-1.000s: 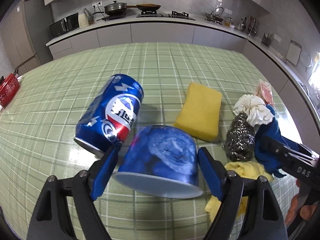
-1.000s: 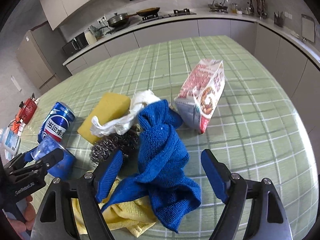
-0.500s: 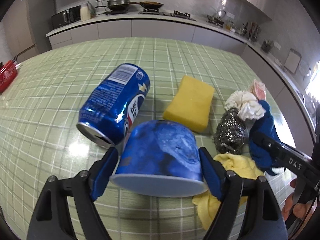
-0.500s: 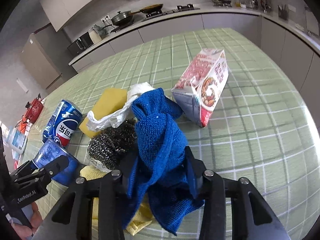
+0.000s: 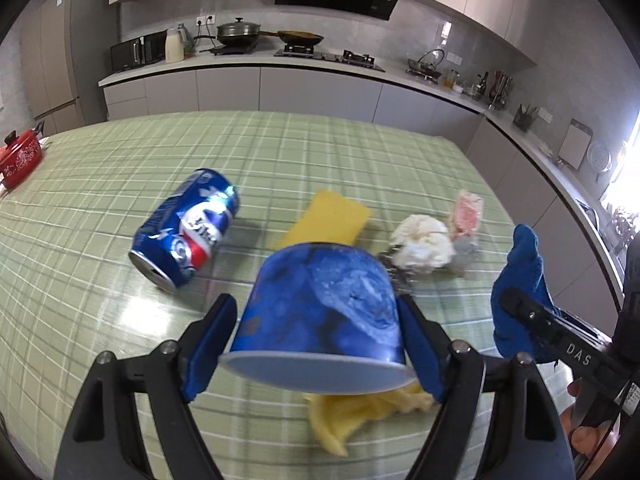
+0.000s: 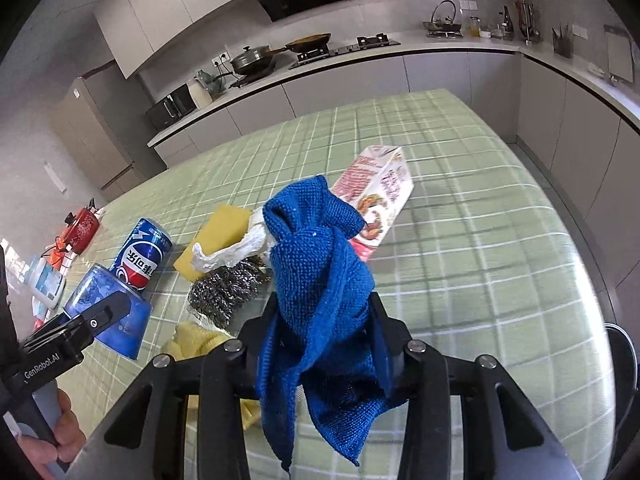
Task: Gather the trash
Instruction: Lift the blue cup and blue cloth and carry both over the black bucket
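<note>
My left gripper (image 5: pixel 316 308) is shut on a blue paper cup (image 5: pixel 320 304), which hangs tilted above the table with its white rim toward the camera. A blue cloth (image 6: pixel 320 264) is bunched between the pads of my right gripper (image 6: pixel 325 304), shut on it, and lifted off the table. Lying on the green checked tablecloth (image 6: pixel 460 240) are a blue soda can (image 5: pixel 186 236) on its side, a crumpled white wrapper (image 5: pixel 424 246) and a red-and-white snack bag (image 6: pixel 380 196).
A yellow sponge (image 5: pixel 328 216), a steel wool scrubber (image 6: pixel 224 290) and a yellow cloth (image 5: pixel 360 412) lie among the trash. A red pot (image 5: pixel 20 156) stands at the table's far left. Kitchen counters run behind and to the right.
My right gripper closed on the blue cloth and raised it off the pile. The left gripper lifted the cup off the table and away from the can.
</note>
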### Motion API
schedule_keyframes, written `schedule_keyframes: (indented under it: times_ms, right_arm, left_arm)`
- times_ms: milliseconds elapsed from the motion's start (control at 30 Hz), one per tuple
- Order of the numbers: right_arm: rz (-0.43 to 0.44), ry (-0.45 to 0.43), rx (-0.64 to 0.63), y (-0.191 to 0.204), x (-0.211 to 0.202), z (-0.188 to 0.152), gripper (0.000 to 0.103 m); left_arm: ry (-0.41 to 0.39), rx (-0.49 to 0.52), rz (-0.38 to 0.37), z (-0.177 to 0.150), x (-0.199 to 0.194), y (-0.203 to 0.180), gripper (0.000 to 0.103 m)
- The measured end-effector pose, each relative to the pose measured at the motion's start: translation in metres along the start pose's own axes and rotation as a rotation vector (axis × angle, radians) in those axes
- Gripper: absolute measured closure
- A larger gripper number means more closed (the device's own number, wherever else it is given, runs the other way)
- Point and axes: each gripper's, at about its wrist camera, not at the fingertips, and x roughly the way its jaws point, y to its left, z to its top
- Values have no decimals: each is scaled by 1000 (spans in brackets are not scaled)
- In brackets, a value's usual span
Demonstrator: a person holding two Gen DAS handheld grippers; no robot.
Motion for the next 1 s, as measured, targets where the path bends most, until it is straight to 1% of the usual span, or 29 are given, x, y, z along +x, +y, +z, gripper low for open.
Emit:
schedule_keyframes:
  times_ms: [233,433,633,767,1000]
  right_arm:
    - [1,-22,-12,-29,-34,-3,60]
    - [-8,-44,-27,-63,-64,-6,60]
    - [7,-38,-42,-90,-80,-9,60]
    - [10,-35,-23,-102,-83,-11,60]
    - [-34,-40,-7,-106,-84,-5,60]
  left_arm:
    - [-30,9,-9,-5,-13,-43,22]
    - [-53,12,-11,-14,-19,-82,22]
    - [-59,2,-24,-24,-21,-115,22]
    - [-58,25,-45,-22,-16,-125,22]
    - [-48,38,-100,-15,-2,-133,22]
